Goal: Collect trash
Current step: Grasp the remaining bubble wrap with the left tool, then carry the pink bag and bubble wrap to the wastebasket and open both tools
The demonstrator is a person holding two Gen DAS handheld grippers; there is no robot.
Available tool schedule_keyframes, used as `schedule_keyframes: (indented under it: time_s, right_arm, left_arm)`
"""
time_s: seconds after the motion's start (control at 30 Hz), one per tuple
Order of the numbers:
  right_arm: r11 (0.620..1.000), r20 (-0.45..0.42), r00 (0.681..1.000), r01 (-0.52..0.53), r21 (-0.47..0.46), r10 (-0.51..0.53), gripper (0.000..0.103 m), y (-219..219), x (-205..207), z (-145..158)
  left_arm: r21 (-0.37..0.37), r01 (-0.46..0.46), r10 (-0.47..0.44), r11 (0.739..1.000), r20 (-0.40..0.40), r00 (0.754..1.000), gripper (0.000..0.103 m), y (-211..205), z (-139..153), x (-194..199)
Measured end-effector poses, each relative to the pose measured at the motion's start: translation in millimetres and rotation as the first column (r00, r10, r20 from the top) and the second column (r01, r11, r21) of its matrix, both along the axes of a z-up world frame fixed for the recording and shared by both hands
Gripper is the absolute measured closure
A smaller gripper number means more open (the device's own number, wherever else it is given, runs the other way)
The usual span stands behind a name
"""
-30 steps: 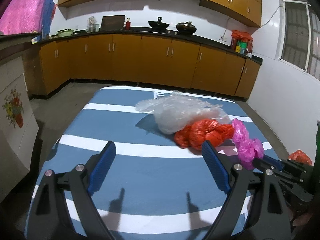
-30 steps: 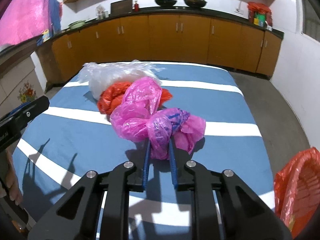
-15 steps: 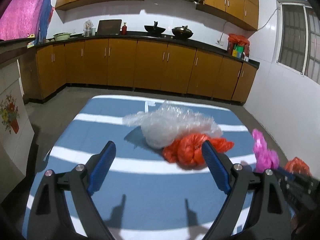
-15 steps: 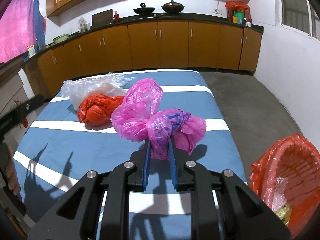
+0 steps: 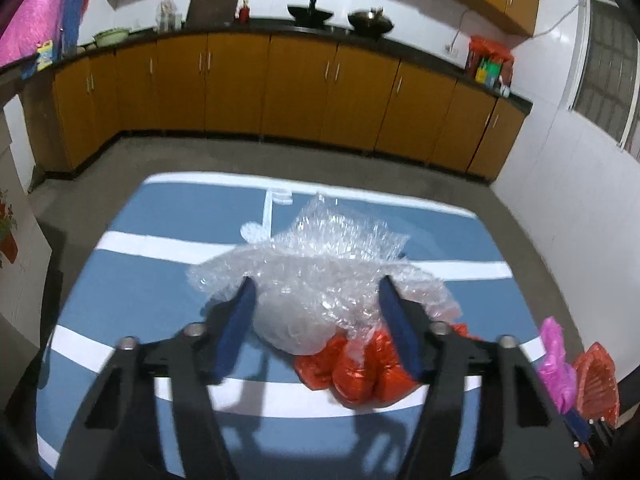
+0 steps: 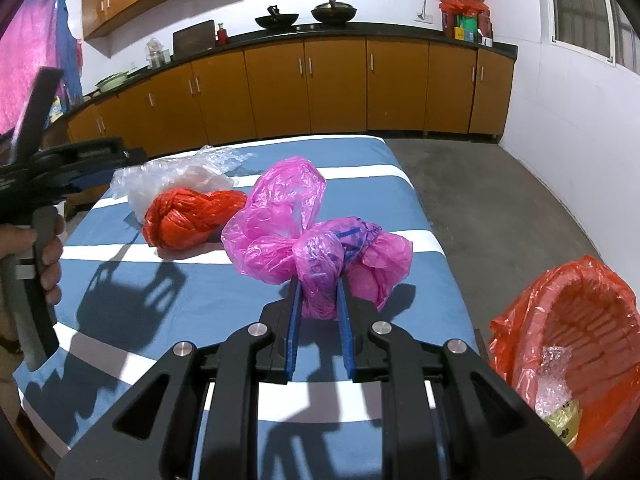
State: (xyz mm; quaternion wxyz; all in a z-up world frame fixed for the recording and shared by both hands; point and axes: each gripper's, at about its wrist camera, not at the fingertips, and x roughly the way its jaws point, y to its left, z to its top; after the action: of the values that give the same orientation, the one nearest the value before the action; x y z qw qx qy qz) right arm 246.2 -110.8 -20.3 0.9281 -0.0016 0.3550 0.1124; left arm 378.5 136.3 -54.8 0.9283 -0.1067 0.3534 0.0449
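A pink bag (image 6: 316, 232) is held pinched in the jaws of the right gripper (image 6: 318, 300), above the tabletop (image 6: 200, 292) near its right edge. The bin (image 6: 576, 344) stands just beyond that edge. The left gripper (image 5: 316, 304) is held with jaws wide, framing the bubble wrap (image 5: 320, 268), beside a red bag (image 5: 360, 368). The pinch should be kept firm until the bag is over the bin.

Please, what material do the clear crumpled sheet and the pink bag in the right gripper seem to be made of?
Clear crumpled sheet: apparently bubble wrap, glossy, with small raised bubbles catching light. Pink crumpled bag, pinched in the right gripper: probably thin plastic film, shiny and translucent, with soft creases and faint blue print.
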Motion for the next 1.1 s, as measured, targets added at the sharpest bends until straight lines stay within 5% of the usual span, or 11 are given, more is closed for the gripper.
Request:
schedule_keyframes:
  time_s: [0.07, 0.13, 0.2, 1.1]
  right_arm:
    - [1.000, 0.001, 1.000, -0.002, 0.000, 0.002, 0.085, -0.8, -0.1, 0.1]
    - [1.000, 0.000, 1.000, -0.002, 0.002, 0.002, 0.085, -1.1, -0.4, 0.1]
    - [1.000, 0.001, 1.000, -0.001, 0.005, 0.001, 0.085, -1.7, -1.1, 0.5]
    - [1.000, 0.099, 0.995, 0.006, 0.028, -0.009, 0.085, -21.0, -37.5, 43.1]
  left_arm:
    - [-0.008, 0.016, -0.016, 1.000, -0.014, 1.000, 0.069, 0.6, -7.1, 1.5]
    - [-0.016, 0.038, -0.038, 0.999, -0.021, 0.999, 0.094, -0.2, -12.9, 0.5]
    - [-0.017, 0.050, -0.050, 0.999, -0.007, 0.999, 0.098, -1.2, -14.8, -5.3]
    - [-0.010, 0.114, -0.106, 0.993, 0.299, 0.948, 0.100, -5.0, 94.4, -131.5]
